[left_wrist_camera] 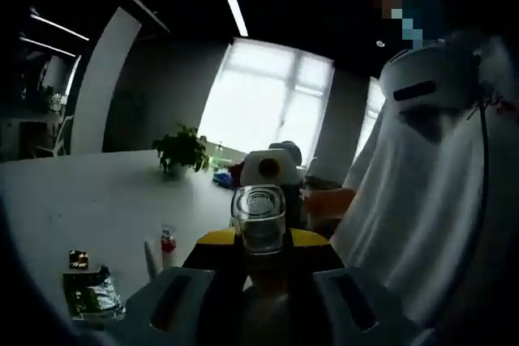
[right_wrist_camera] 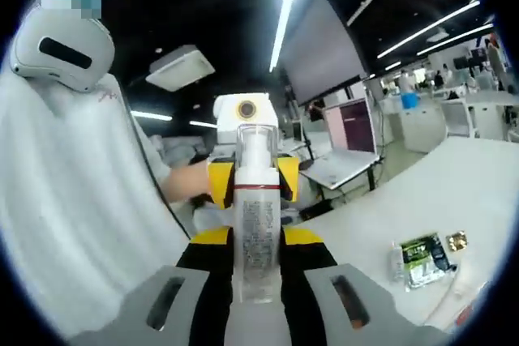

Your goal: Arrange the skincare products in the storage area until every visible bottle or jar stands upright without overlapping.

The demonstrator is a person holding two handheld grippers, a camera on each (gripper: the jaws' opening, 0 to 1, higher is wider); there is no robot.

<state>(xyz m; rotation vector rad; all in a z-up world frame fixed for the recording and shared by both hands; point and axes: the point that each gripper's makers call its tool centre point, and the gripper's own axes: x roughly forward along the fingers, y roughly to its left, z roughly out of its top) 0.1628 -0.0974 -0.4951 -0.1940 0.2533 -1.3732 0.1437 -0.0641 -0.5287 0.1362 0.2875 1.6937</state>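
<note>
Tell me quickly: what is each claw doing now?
Left claw: shut on a clear bottle.
Right claw: shut on the same clear bottle.

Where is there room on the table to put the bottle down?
The white table is bare between the plant and the green packet. In the right gripper view it is also bare beyond the packet, toward the far desks. It is crowded near the packet and small tube.

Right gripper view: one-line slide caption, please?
Right gripper holds a clear pump bottle upright, facing the left gripper; white table behind.
</note>
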